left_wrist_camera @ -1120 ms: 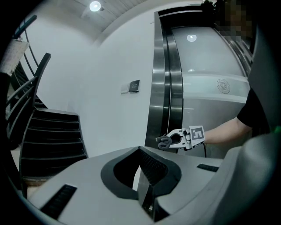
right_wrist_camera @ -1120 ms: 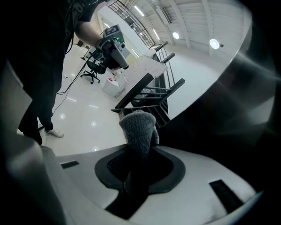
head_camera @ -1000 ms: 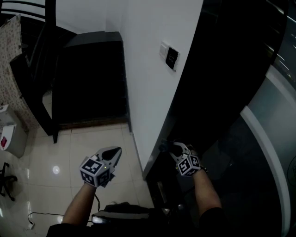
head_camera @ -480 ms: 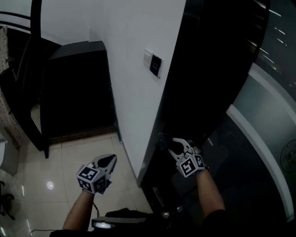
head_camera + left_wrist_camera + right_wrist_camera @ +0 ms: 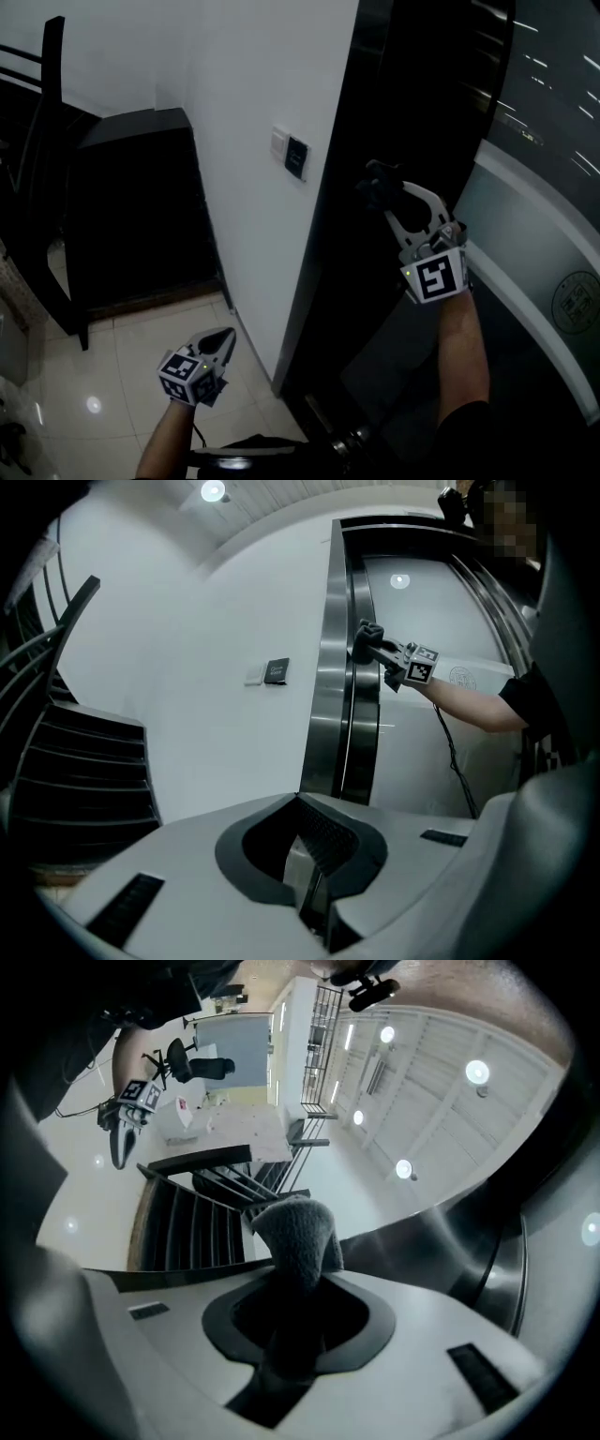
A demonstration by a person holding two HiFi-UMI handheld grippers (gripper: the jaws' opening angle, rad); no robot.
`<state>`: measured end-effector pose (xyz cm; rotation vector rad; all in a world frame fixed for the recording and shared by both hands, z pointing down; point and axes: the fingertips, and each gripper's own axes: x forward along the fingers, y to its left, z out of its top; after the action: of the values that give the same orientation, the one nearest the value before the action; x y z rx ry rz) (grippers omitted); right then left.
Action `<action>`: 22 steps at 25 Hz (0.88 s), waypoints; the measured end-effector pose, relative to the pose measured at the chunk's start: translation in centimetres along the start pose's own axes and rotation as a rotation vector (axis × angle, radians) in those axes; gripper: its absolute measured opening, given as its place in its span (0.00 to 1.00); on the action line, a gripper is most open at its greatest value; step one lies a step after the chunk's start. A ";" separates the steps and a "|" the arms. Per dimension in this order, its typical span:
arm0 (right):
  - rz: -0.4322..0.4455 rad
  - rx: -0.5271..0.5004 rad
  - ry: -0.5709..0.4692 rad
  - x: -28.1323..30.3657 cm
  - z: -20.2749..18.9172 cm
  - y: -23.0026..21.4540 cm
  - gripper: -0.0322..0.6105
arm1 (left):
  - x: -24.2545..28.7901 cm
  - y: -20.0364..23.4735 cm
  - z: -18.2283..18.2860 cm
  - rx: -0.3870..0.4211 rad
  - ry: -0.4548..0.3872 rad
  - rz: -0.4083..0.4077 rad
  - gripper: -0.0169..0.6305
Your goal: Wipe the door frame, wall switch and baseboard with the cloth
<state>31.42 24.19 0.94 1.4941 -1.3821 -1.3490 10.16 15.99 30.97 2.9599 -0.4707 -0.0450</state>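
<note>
**A:** Right gripper, what's it got?

**B:** Jaws clamped on the cloth, a dark grey wad sticking out past the tips. Head view has it at approx. 2 o'clock, arm raised. The cloth is pressed to the door frame, and the left gripper view shows the same contact.

**A:** Left gripper?

**B:** Low, at 7 o'clock. Jaws closed tip to tip, nothing btw. them. It hangs over the floor, well apart from the frame.

**A:** Surface round the cloth?

**B:** The frame is glossy black and runs top to bottom of the head view, leaning w/ the lens. At 9 o'clock of the cloth is the white wall. On it sits the wall switch, a black plate near the frame's edge. A small white plate is just beside it at its 10 o'clock. Neither gripper touches the switch.

**A:** Rest of the room?

**B:** At 3 o'clock of the frame there's a pale curved panel w/ a round emblem low on it. Past the wall, at 9 o'clock, dark stairs come down to the floor. The floor is cream glossy tile w/ one lamp glare on it.
</note>
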 end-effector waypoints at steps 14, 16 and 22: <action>0.083 0.057 0.084 0.6 -3.4 6.8 0.19 | -1.7 1.8 -0.6 -0.012 0.018 0.032 0.01; 0.103 0.055 0.090 0.4 -3.4 7.6 0.19 | -1.5 1.4 -0.5 -0.011 0.024 0.020 0.01; 0.172 0.064 0.121 -0.5 -4.3 11.0 0.19 | -0.6 0.5 -0.2 -0.005 0.027 -0.003 0.01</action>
<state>32.83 21.76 12.44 1.4374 -1.4526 -1.1004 9.40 15.72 31.27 2.9524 -0.4617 -0.0070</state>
